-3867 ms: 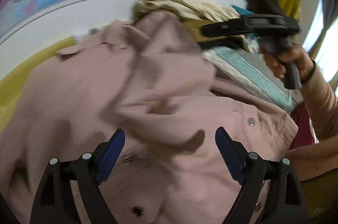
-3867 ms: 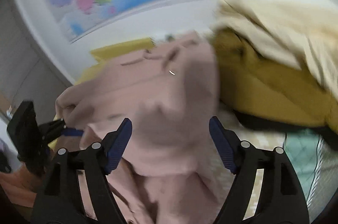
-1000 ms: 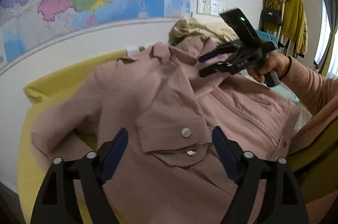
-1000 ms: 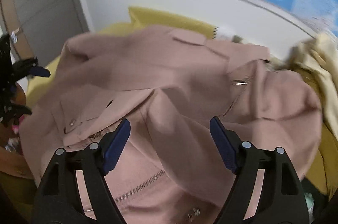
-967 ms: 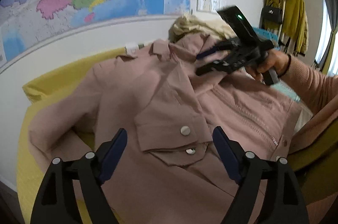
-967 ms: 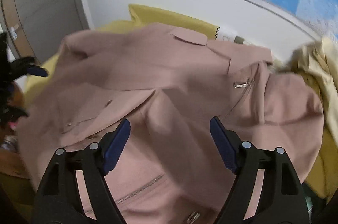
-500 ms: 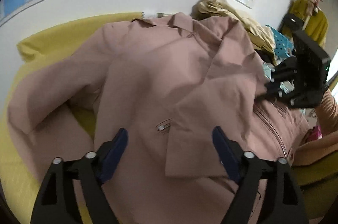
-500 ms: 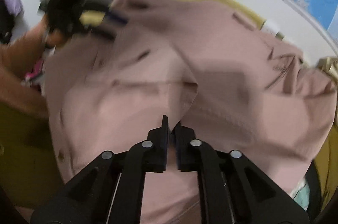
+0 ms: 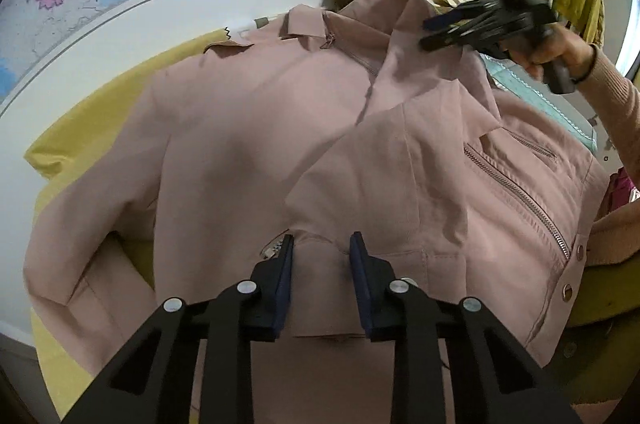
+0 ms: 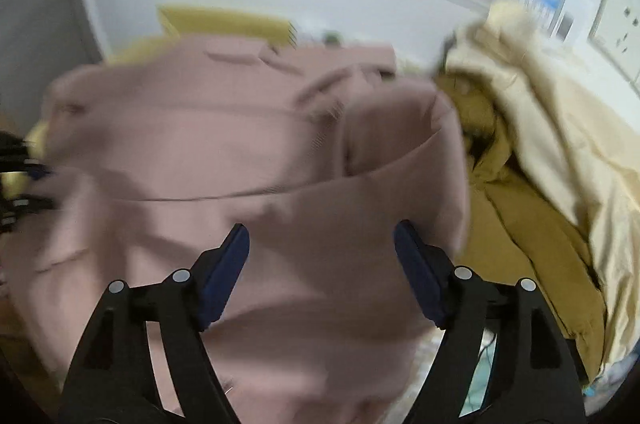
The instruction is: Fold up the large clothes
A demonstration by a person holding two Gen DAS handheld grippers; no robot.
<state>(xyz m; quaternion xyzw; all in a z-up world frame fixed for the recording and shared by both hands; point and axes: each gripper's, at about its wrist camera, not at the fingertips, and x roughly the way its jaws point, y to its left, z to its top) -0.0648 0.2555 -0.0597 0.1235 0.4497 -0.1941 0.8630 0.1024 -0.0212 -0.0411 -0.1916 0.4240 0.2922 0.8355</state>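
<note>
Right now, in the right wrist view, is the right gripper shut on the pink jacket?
No, the right gripper stands wide open, its fingers apart over the pink jacket.

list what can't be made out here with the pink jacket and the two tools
- Left wrist view: the pink jacket lower hem, hidden behind the left tool.
- Left wrist view: whether the left tool pinches fabric; its pads sit apart.
- Right wrist view: jacket zipper and seams, motion-blurred beyond the open right tool.
</note>
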